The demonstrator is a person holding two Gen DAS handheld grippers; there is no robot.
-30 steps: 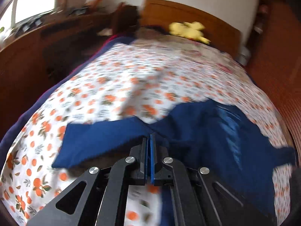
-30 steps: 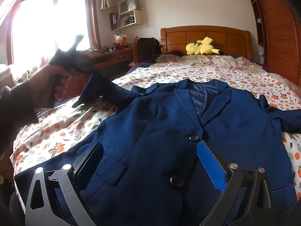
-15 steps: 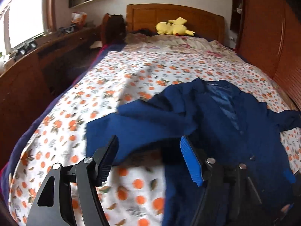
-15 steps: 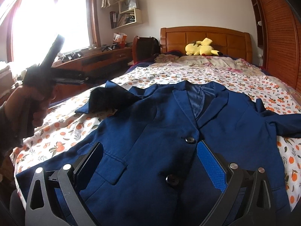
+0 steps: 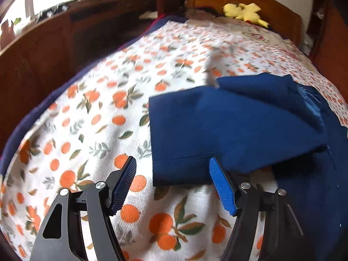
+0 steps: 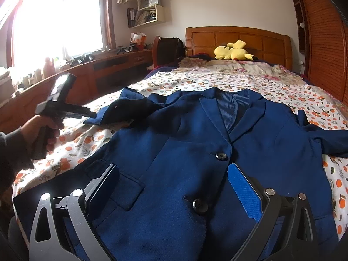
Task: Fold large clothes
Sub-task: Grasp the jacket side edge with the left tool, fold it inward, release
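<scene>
A navy blue blazer (image 6: 195, 143) lies face up on the bed, buttoned, collar toward the headboard. Its left sleeve (image 5: 217, 128) lies bent on the orange-print sheet, cuff end nearest me. My left gripper (image 5: 173, 174) is open and empty, jaws wide, just short of the sleeve cuff. It also shows in the right wrist view (image 6: 87, 114), held by a hand beside the sleeve (image 6: 121, 111). My right gripper (image 6: 174, 180) is open and empty, hovering over the blazer's lower front near the buttons. The right sleeve (image 6: 326, 139) trails off to the right.
The bed sheet (image 5: 87, 130) has an orange-fruit print. A yellow plush toy (image 6: 233, 51) lies by the wooden headboard (image 6: 239, 37). A long wooden desk (image 6: 91, 69) with clutter runs under the window at left. A wooden wardrobe (image 6: 322, 43) stands at right.
My left gripper, shut on the sleeve a second ago, has opened and let it go. The sleeve now lies on the sheet and the gripper has drawn back near its cuff. The right gripper stayed put.
</scene>
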